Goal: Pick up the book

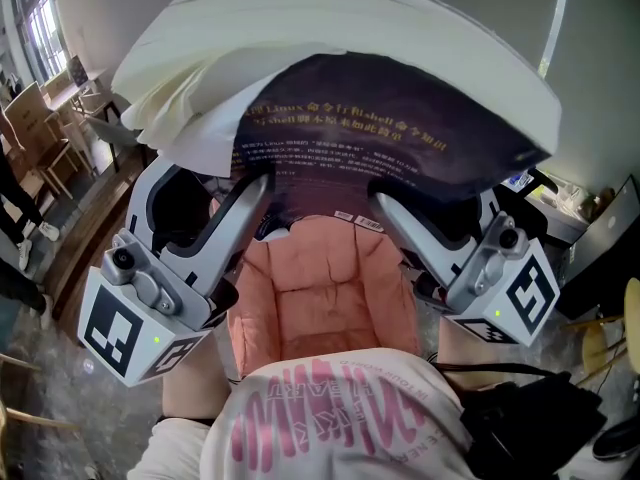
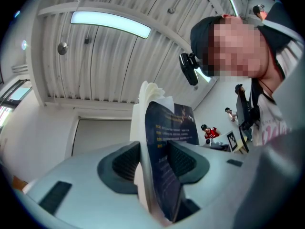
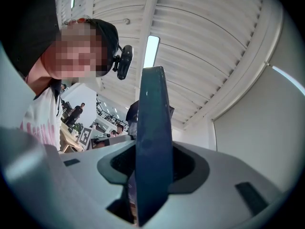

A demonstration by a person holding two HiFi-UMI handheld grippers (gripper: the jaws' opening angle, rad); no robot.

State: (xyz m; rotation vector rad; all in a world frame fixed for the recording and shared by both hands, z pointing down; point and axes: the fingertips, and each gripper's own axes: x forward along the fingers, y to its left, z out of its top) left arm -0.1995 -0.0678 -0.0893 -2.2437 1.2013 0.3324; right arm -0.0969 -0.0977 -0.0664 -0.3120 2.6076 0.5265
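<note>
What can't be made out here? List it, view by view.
- Head view: the book hides the far jaw of the left tongs and of the right tongs. Its cover print is too small to read.
- Right gripper view: the book stands nearly edge-on, so no print shows.

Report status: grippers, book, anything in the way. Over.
Left gripper shut on book. Right gripper shut on the book too. Book held up over pink cushion, white pages drooping at its left side. Nothing seen in the way.

- The right gripper (image 3: 153, 165), at 6 o'clock, has its jaws clamped on a dark book (image 3: 153, 113) standing edge-on.
- A ceiling light (image 3: 151, 50) is at 12 o'clock and a person (image 3: 45, 116) at 10 o'clock.
</note>
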